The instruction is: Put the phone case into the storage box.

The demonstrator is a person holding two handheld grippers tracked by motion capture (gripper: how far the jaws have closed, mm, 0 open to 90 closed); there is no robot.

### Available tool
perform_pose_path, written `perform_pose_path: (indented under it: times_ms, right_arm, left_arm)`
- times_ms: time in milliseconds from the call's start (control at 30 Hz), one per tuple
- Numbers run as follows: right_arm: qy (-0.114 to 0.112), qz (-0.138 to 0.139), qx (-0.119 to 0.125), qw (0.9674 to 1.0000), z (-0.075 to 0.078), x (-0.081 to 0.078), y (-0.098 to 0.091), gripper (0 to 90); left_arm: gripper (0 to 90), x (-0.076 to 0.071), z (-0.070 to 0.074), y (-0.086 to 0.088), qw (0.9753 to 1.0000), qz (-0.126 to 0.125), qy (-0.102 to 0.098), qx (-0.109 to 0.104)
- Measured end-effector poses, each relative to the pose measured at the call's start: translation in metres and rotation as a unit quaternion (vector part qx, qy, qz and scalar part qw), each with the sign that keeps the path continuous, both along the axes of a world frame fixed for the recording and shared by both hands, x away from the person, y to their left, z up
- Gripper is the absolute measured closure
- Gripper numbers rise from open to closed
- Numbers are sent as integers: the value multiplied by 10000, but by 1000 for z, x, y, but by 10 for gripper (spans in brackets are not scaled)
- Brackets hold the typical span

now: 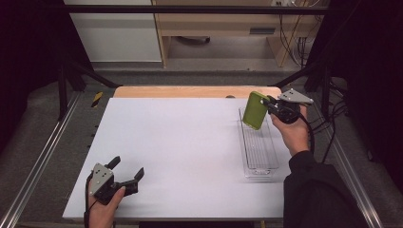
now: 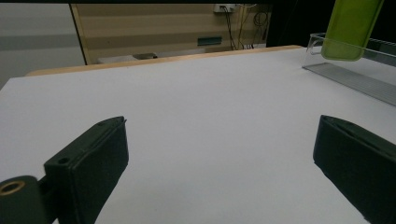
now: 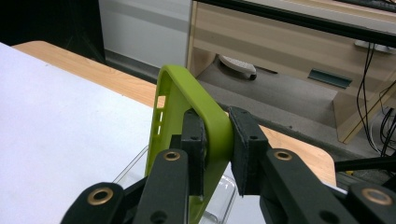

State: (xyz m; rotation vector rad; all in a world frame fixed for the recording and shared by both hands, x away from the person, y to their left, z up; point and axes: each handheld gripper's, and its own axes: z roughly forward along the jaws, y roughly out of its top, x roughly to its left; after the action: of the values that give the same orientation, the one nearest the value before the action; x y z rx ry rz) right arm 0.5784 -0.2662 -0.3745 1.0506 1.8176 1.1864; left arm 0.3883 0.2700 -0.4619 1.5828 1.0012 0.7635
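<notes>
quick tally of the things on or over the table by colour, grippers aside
green phone case, clamped in the right gripper above the tray: 1
clear plastic tray, lying on the white table: 1
total: 2

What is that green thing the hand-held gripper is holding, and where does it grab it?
The right hand-held gripper pinches a green phone case by its edge wall, above the clear tray. The left hand-held gripper is open and holds nothing.
</notes>
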Motion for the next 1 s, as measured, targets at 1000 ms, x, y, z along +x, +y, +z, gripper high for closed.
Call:
perform_pose_path:
  times_ms: [1000]
  right_arm:
    - [-46,66,-80,9999,-9,8,12,769]
  left_arm:
    - [26,0,0,-3,10000,-7,5,20]
